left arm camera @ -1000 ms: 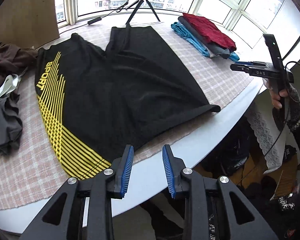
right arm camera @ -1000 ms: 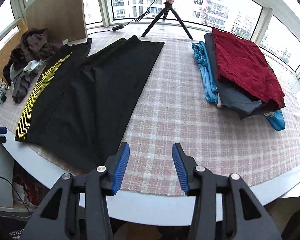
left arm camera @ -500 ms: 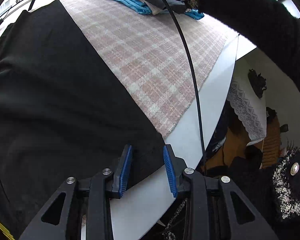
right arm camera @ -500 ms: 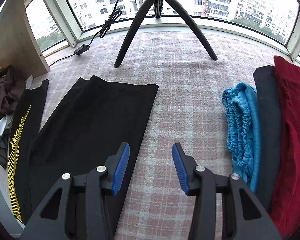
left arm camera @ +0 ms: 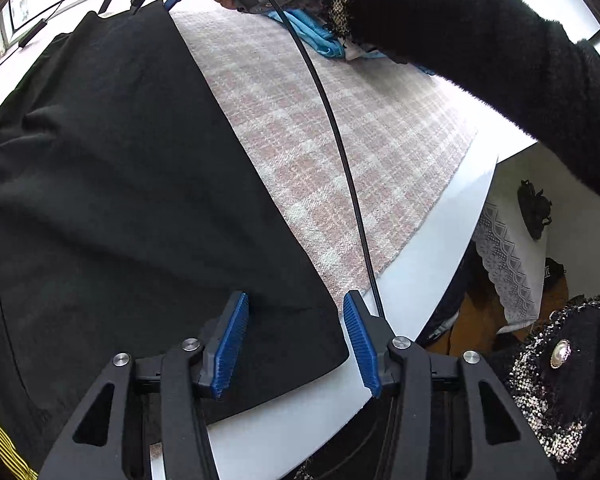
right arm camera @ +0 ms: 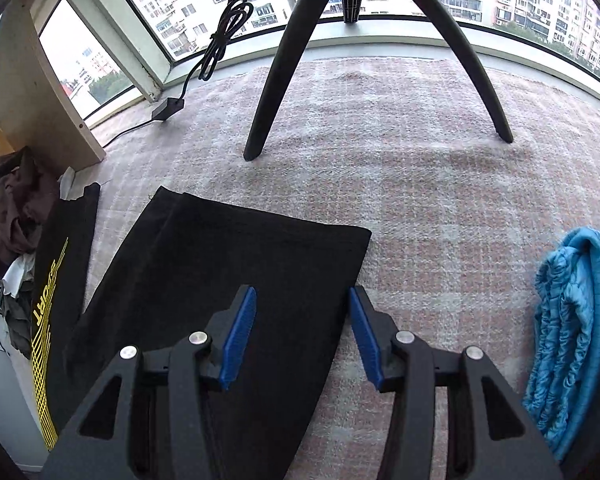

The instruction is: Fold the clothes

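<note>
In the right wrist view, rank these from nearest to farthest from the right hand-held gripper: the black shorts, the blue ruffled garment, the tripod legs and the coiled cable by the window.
From the right hand-held gripper:
1. Black shorts, directly under the fingertips, right edge between them.
2. Blue ruffled garment, off to the right.
3. Tripod legs, ahead on the checked cloth.
4. Coiled cable, far left, at the window.

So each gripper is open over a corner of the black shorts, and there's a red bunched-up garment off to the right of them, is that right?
Not quite: the bunched garment is blue, not red, as the right wrist view shows. The rest holds: the left gripper and right gripper are each open over a corner of the black shorts.
</note>
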Available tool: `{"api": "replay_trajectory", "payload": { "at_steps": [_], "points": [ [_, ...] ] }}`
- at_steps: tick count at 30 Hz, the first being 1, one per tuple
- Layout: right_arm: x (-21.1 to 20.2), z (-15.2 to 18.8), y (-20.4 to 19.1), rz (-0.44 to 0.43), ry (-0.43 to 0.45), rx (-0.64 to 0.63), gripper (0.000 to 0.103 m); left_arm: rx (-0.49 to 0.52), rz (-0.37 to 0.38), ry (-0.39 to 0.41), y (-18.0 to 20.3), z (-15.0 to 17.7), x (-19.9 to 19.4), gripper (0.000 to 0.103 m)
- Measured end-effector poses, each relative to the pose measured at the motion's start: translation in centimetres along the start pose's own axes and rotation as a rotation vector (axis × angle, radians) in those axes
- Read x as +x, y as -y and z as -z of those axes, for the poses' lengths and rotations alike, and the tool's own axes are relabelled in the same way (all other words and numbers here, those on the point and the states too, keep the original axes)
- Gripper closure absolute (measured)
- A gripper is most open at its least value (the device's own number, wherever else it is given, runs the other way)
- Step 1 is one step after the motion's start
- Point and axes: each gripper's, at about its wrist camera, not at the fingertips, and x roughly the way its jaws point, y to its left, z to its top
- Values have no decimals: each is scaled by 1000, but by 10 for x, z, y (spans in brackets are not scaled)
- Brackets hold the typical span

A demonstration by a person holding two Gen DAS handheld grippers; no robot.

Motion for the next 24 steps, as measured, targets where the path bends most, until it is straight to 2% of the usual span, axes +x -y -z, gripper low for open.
{"api": "replay_trajectory", "payload": {
  "at_steps": [2, 3, 4, 5, 6, 8, 10, 12, 14, 15, 16, 18, 20, 24],
  "points": [
    [5, -2, -10, 44, 4, -49, 56, -17, 8, 9, -2, 2, 2, 64],
    [6, -1, -13, 56, 6, -66, 57, -25, 15, 3, -4, 3, 3, 79],
    [6, -1, -13, 71, 5, -72, 76, -31, 21, -7, -4, 4, 5, 96],
    [6, -1, -12, 85, 2, -77, 92, -32, 22, -8, -5, 5, 6, 100],
    [5, -1, -10, 71, -8, -65, 100, -31, 31, -6, -4, 6, 6, 102],
    [0, 0, -3, 42, -7, -44, 100, -24, 69, 5, -1, 8, 3, 103],
    [-10, 1, 2, 57, 24, -44, 101, -6, 104, 24, 4, 7, -1, 103],
    [-20, 0, 10, 75, 64, -35, 100, 10, 104, 14, 7, 6, 3, 103],
    [-17, -3, 17, 114, 43, -15, 99, -1, 109, 4, 4, 4, 3, 103],
    [-15, -5, 19, 126, 24, -9, 94, -10, 112, -1, 2, 3, 2, 103],
    [-16, -6, 20, 123, 13, 0, 85, -22, 106, 8, -5, 1, -4, 103],
    [-22, -8, 22, 94, 23, 17, 74, -49, 79, 45, -23, -5, -26, 103],
    [-30, -6, 22, 78, 50, 19, 73, -72, 40, 85, -44, -14, -48, 96],
    [-22, -4, 23, 68, 13, 5, 73, -88, -144, 147, -118, -62, -87, 93]
  ]
}}
